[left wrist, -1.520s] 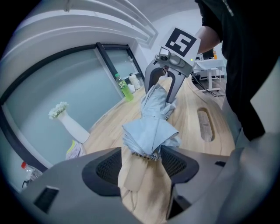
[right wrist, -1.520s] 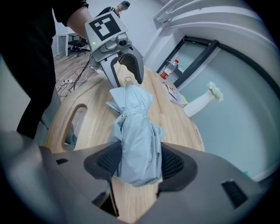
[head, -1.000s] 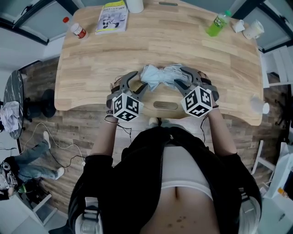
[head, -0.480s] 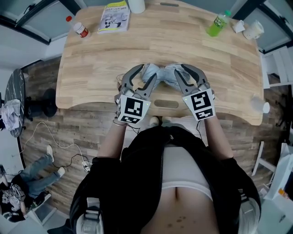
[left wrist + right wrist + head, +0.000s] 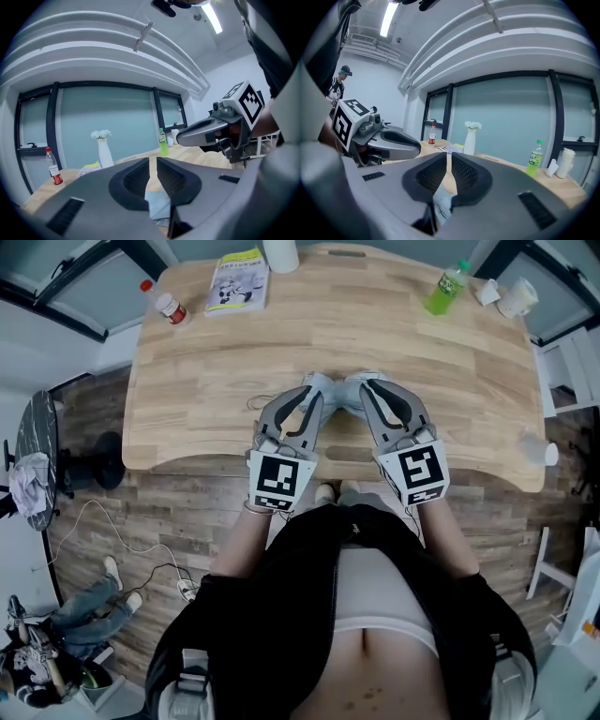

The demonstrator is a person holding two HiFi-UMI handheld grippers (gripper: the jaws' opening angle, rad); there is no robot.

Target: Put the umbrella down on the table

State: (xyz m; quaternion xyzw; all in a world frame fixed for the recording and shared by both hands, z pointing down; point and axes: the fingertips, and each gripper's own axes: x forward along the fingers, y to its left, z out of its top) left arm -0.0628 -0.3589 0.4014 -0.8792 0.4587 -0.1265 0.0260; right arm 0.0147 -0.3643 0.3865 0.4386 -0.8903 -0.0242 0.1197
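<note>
A folded light-blue umbrella (image 5: 337, 390) lies on the wooden table (image 5: 206, 381) near its front edge. My left gripper (image 5: 312, 395) and right gripper (image 5: 367, 388) hover above its two ends, side by side. Both sets of jaws have just been closing and stand together with only a thin slit and nothing between the pads. In the left gripper view the left gripper (image 5: 153, 161) points level over the table, with the umbrella's cloth (image 5: 157, 204) showing below it. The right gripper (image 5: 449, 157) shows the same, with the umbrella (image 5: 442, 201) beneath its jaws.
At the table's far side stand a green bottle (image 5: 446, 287), a booklet (image 5: 234, 280), a small red-capped bottle (image 5: 169, 306), a white vase (image 5: 279, 253) and cups (image 5: 514, 298). A person's legs (image 5: 84, 606) lie on the floor at the left.
Both grippers have risen off the umbrella and rolled upright, and their jaws have gone from wide apart to nearly together. The umbrella stays on the table.
</note>
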